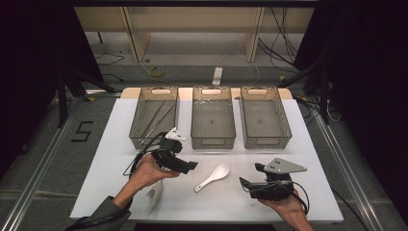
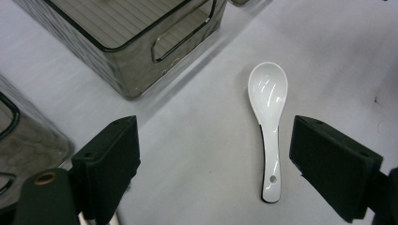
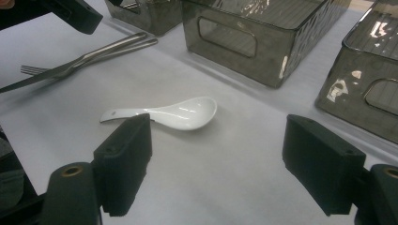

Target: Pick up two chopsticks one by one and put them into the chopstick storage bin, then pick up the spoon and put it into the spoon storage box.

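Black tongs point(image 1: 193, 166) with blocky square pads, grey three-cornered plate, trailing cables, grey sleeve point(image 1: 103, 211)

One camera looks down from high up. Two sit low and close, both seeing the white spoon point(image 2: 268, 123).

A white ceramic spoon point(image 2: 268, 123) lies flat on the white tabletop point(image 2: 197, 154), its bowl pointing away and its handle, with a small hole near the end, pointing toward the camera. The left gripper point(image 2: 251, 159) has its two black jaws wide apart; the spoon handle is just inside the right jaw, not touching it. Beyond the spoon, to its left, stands a smoky transparent bin point(image 2: 136, 51). Another such bin point(image 2: 23, 145) is at the left edge.
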{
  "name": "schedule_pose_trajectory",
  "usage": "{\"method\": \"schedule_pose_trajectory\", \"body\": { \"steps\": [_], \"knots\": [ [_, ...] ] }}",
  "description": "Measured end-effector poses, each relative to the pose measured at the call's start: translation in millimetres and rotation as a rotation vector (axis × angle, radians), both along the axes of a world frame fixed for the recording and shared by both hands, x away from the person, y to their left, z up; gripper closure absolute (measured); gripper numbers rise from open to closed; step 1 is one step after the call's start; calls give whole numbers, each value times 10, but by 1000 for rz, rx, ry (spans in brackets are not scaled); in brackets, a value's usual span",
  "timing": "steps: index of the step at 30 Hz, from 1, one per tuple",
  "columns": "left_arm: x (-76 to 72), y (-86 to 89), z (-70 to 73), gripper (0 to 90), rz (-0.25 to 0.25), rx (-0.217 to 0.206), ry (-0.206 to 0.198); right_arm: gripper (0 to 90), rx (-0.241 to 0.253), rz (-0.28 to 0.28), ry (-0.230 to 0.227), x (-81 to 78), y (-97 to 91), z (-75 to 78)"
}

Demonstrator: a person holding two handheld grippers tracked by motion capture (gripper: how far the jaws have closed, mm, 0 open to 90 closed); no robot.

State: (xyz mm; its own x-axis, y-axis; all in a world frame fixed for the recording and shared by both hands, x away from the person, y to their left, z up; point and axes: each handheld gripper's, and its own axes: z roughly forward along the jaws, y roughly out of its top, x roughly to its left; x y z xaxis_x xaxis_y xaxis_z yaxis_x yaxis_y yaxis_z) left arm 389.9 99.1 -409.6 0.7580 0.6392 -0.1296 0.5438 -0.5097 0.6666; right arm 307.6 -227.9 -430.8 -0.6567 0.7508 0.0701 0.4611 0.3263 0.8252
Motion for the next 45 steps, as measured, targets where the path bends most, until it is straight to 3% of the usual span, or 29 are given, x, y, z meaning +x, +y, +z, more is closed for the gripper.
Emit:
{"method": "schedule_pose_trajectory", "body": {
  "steps": [18,29,38,45],
  "knots": [
    [-102,-143,-94,159,-33,51,9,254,-4,-1,3,-1,7,-4],
    [-126,-270,-191,177,-55,83,66,254,-14,1,-3,0,7,-5],
    [-179,-513,-346,300,-169,158,100,254,-24,-6,0,-26,-9,-7],
    [-186,-595,-449,465,-197,185,112,255,-33,-3,-1,-39,11,-6]
  ]
}}
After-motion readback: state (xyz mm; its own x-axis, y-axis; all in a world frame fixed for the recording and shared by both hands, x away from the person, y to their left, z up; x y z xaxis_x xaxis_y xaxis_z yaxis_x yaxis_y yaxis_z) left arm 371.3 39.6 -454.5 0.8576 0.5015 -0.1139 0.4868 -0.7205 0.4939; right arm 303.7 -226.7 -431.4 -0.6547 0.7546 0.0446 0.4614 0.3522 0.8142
